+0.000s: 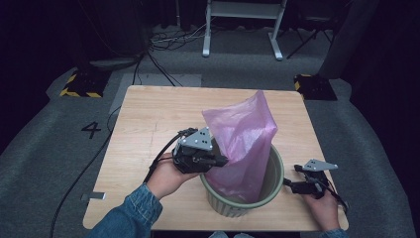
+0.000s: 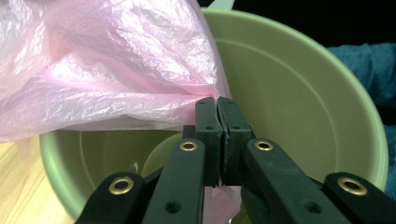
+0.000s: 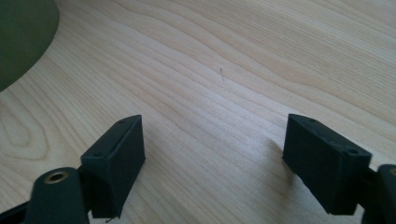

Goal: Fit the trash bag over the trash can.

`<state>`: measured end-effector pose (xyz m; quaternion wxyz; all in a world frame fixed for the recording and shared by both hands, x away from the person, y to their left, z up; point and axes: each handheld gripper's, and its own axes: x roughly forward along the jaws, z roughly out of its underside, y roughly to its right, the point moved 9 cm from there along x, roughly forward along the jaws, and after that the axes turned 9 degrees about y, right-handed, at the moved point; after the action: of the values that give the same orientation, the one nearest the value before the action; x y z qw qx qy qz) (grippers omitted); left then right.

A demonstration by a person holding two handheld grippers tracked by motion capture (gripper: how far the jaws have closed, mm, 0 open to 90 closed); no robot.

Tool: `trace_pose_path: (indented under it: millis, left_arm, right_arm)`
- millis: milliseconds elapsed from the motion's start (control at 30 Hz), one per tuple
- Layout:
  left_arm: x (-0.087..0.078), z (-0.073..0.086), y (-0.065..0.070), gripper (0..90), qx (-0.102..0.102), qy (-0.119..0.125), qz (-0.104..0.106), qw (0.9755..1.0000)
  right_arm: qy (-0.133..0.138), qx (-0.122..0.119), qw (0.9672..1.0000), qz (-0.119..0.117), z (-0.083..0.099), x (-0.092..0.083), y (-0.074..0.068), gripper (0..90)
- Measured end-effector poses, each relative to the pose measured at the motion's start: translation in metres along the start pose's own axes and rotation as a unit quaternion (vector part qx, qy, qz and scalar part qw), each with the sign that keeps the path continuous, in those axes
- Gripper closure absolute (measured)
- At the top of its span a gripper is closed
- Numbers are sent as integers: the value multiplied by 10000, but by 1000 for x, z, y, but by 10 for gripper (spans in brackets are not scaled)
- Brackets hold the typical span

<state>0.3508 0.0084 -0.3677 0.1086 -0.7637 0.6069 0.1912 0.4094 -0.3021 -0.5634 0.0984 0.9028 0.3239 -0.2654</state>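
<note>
The left gripper [image 1: 221, 161] pinches the pink bag [image 1: 242, 144] between its closed fingers [image 2: 208, 122], just above the green bin [image 1: 274, 187]. The right gripper [image 1: 289, 183], fingers [image 3: 116, 156] wide apart and empty, should take the bag's opposite edge so the mouth spreads evenly.

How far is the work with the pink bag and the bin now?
Done: the bag's lower part is inside the bin. In hand: the left gripper pinches the bag at the rim. Left: most of the bag stands above, unspread; the right gripper waits open over the table.
</note>
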Motion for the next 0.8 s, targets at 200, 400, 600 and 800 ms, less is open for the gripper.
trace_pose_path:
  millis: [200,400,600,800]
  left_arm:
    - [-2,8,-6,877,-55,-25,-93,9999]
    - [2,14,-9,873,-103,-50,-103,9999]
    - [1,16,-9,865,-128,-4,-89,9999]
    - [1,17,-11,864,-147,41,-110,9998]
  right_arm:
    - [-124,122,9998,-137,-4,-9,-2,476]
    - [150,122,9993,-327,-31,-25,-8,484]
    - [532,90,9970,-558,-72,-47,-14,475]
    - [716,88,9939,-830,-106,-62,-23,451]
